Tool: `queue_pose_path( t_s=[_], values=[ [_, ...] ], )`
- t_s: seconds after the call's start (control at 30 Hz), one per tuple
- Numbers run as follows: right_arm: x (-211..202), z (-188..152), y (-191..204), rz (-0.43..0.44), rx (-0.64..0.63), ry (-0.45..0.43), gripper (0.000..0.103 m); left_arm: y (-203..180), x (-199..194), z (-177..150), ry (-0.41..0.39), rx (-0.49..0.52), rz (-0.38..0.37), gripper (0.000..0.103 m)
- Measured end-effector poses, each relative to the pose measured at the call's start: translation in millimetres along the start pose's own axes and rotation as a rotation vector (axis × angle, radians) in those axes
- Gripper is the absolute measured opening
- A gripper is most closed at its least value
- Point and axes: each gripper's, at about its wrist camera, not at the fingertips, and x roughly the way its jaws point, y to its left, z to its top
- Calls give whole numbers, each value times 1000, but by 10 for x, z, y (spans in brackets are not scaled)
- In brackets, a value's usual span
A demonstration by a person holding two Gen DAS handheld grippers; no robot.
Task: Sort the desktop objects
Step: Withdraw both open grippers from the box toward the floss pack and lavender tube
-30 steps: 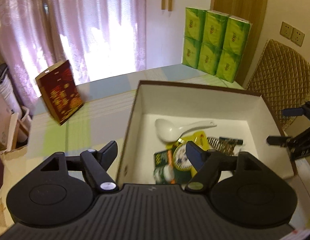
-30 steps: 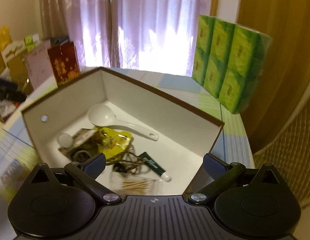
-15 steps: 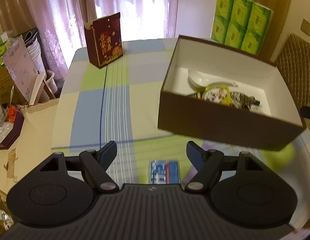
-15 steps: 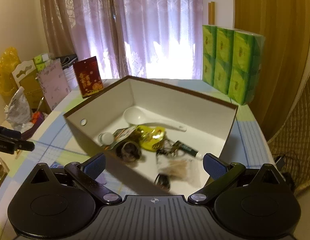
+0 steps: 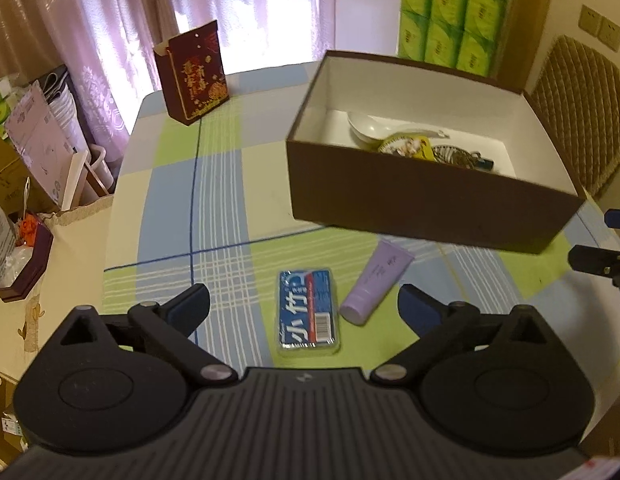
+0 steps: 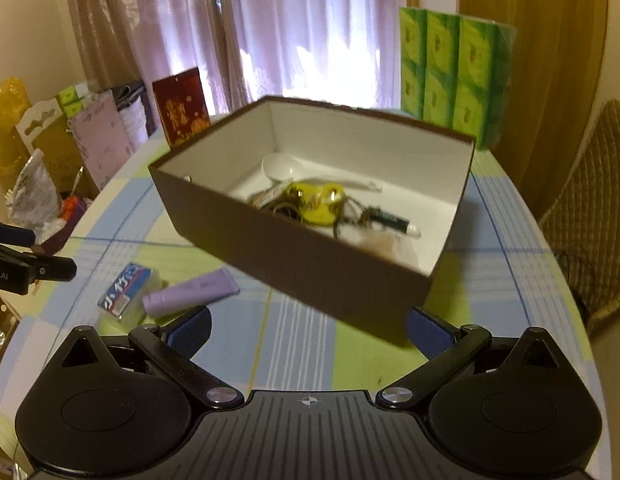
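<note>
Two items, blue packet (image 5: pixel 308 312) and purple tube (image 5: pixel 377 281), are still lying on the surface (image 5: pixel 170 216) beside the box (image 5: pixel 421 200), which is already holding several. Left tool (image 5: pixel 304 306), just opened wide, and right tool (image 6: pixel 308 326) are both gaping, gripping nothing.

Daylight is glowing through sheer lilac patterned curtains (image 5: pixel 238 12) that are hanging across a wide window, with heavier beige drapes (image 6: pixel 98 28) framing them at the left. A wooden-panelled wall (image 6: pixel 549 60) is standing at the right, carrying beige wall sockets (image 5: pixel 600 28). A chair with a quilted tan back (image 5: pixel 581 108) is sitting beside the table, which is wearing a blue, green and cream checked cloth (image 5: pixel 214 184). Cardboard boxes and bags (image 5: pixel 34 140) are crowding the floor at the left.
</note>
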Motion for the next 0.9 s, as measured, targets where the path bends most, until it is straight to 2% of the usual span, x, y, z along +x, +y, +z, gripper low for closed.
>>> queue_pose_path(
  t_s=[0.27,0.53,0.73,0.9],
  values=[
    [-1,-160,149,-15,-3,48,101,-63,8,-189,32,1,-36,99],
    [39,-263,340,-34,-26,92,101,-126,-62,-370,33,62,-55,99],
    [98,-337,455,-43,-34,133,101,-120,-23,-487,75,125,-18,99],
    [165,-398,498,-47,-19,168,101,-52,49,-576,107,139,6,99]
  ],
)
